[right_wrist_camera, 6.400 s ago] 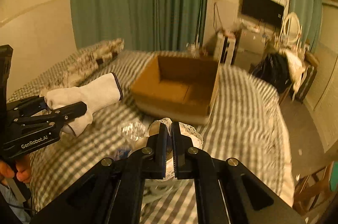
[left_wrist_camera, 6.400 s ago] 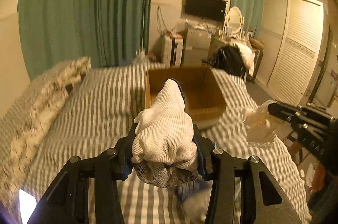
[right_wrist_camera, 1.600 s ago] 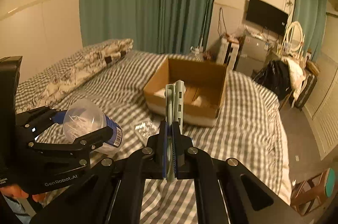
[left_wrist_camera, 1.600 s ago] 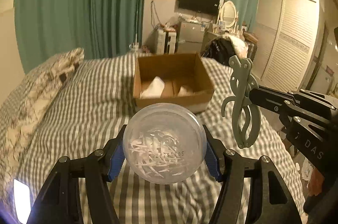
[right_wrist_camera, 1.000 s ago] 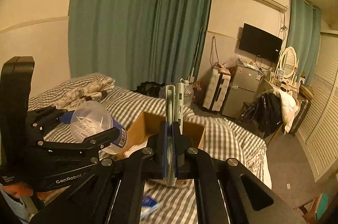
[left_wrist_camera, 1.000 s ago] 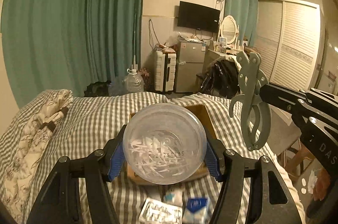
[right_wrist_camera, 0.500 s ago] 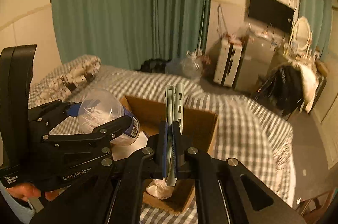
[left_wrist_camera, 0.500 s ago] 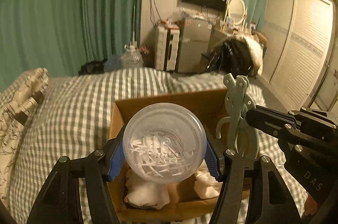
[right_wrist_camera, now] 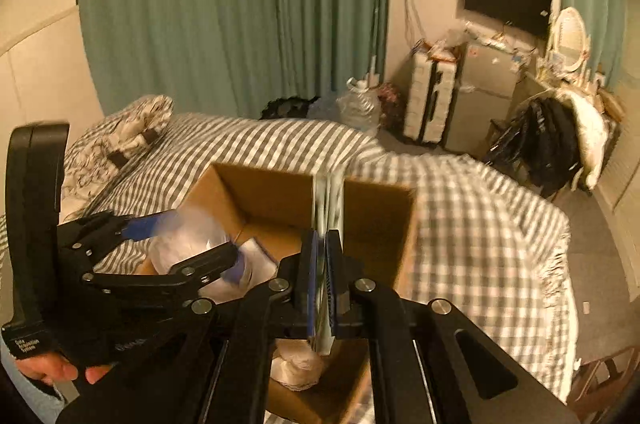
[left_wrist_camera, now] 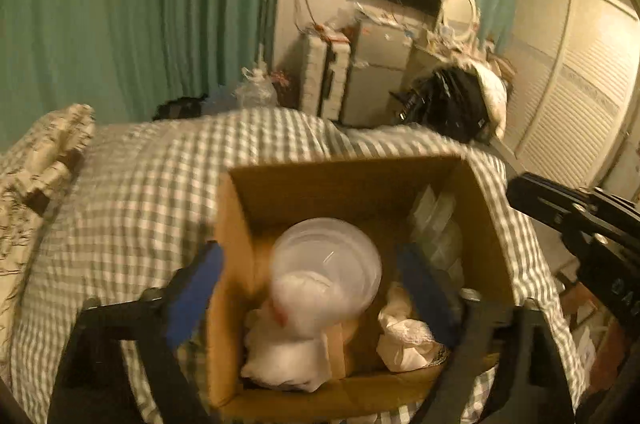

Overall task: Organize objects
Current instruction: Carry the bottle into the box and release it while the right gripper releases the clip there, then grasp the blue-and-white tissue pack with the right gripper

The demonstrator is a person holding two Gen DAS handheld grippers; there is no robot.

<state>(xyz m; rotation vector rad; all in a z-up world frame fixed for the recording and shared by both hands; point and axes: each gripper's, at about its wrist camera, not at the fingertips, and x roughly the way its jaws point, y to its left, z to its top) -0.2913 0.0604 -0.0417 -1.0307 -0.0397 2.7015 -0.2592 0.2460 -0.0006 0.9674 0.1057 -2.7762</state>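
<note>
Opening left gripper (left_wrist_camera: 316,280) above cardboard box (left_wrist_camera: 236,224)

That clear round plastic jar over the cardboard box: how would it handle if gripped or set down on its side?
The clear jar looks thin-walled and nearly empty, so probably light. Its round, smooth body would likely roll and may slip against the fingers. In the cardboard box, soft white bundles should cushion it.
</note>
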